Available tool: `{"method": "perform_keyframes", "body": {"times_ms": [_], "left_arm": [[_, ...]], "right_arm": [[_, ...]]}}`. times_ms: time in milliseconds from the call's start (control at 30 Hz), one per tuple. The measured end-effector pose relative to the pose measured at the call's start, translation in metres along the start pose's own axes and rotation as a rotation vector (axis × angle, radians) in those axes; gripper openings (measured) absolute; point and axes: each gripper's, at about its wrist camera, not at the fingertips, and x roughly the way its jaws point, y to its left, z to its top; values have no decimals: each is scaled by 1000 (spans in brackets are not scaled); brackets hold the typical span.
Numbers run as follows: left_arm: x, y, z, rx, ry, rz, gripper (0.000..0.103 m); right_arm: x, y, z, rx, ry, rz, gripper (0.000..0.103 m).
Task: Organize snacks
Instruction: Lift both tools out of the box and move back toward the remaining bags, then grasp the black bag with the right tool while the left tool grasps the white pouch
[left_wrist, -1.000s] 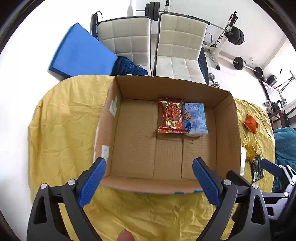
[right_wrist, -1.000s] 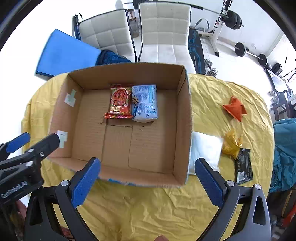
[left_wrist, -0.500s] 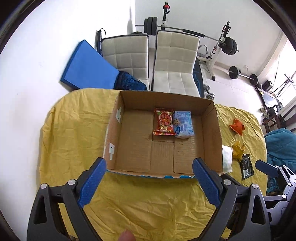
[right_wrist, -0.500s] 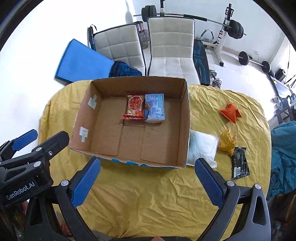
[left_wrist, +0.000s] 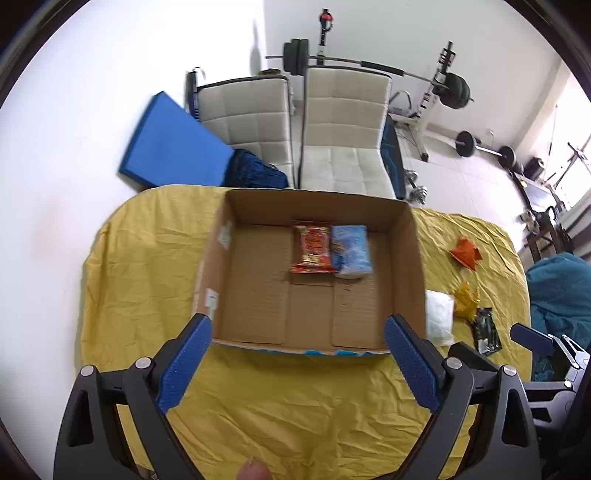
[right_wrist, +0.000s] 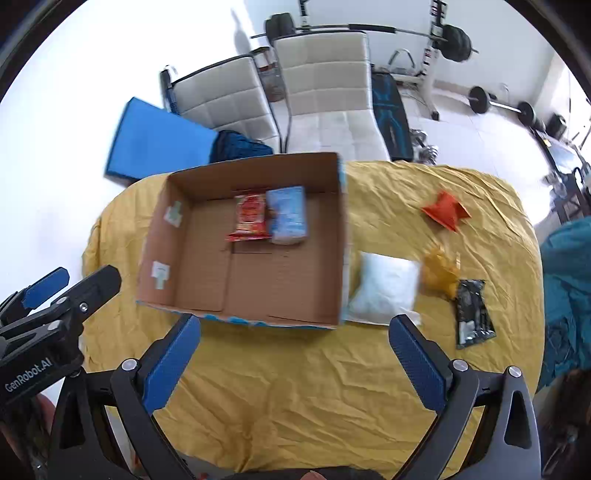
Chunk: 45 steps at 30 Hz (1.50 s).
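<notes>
Yellow crumpled cloth (right_wrist: 295, 387) covers the tabletop, with two white padded chairs (left_wrist: 332, 122) and a barbell rack against the far wall. An open cardboard box (right_wrist: 159, 236) sits on the cloth, and inside it, against the far wall, a red snack packet (right_wrist: 250, 218) lies touching a pale blue packet (right_wrist: 288, 216) on its right.

Just outside the box's right wall rests a white pouch (right_wrist: 384, 288), touching the box or nearly so. Beside that is a yellow wrapper (right_wrist: 441, 271), then a black packet (right_wrist: 472, 314) close by, and an orange packet (right_wrist: 445, 210) lies farther back, apart from the others.

Both tools hang above the near edge of the tabletop. The left gripper (left_wrist: 295, 350) has its blue fingers spread wide and grips nothing; the box's near wall shows between them. The right gripper (right_wrist: 295, 354) is equally wide apart and empty, touching nothing, with bare cloth below it.
</notes>
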Motion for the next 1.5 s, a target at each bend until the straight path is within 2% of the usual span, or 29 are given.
{"method": "perform_keyframes", "body": {"times_ms": [167, 367, 500, 633, 733, 800, 833, 1000, 1100, 1200, 1300, 1367, 1500], "left_arm": [[15, -50, 5, 59, 36, -40, 96], [50, -137, 11, 172, 108, -116, 96], [84, -197, 14, 265, 160, -111, 96], [131, -246, 13, 323, 237, -85, 96], [178, -277, 16, 378, 337, -25, 96], [204, -291, 17, 420, 403, -8, 95], [221, -298, 19, 445, 436, 24, 96], [271, -308, 23, 474, 575, 39, 95], [289, -311, 17, 521, 614, 87, 95], [310, -317, 6, 559, 679, 106, 96], [319, -326, -1, 596, 683, 138, 96], [325, -332, -5, 597, 717, 113, 96], [337, -334, -9, 596, 749, 136, 95]], "right_arm": [[2, -75, 2, 101, 25, -41, 103], [22, -195, 6, 224, 81, -166, 103], [68, -268, 0, 287, 182, -220, 103], [124, -313, -15, 337, 283, -190, 103], [164, -326, -24, 369, 361, -136, 103], [183, -331, -28, 366, 389, -128, 103], [188, -332, -29, 364, 394, -127, 103], [205, -345, -32, 355, 420, -145, 102], [210, -357, -37, 387, 442, -101, 101], [211, -363, -39, 368, 448, -103, 101], [213, -370, -44, 362, 452, -89, 101], [212, -375, -44, 361, 446, -76, 101], [218, -374, -38, 351, 451, -52, 97]]}}
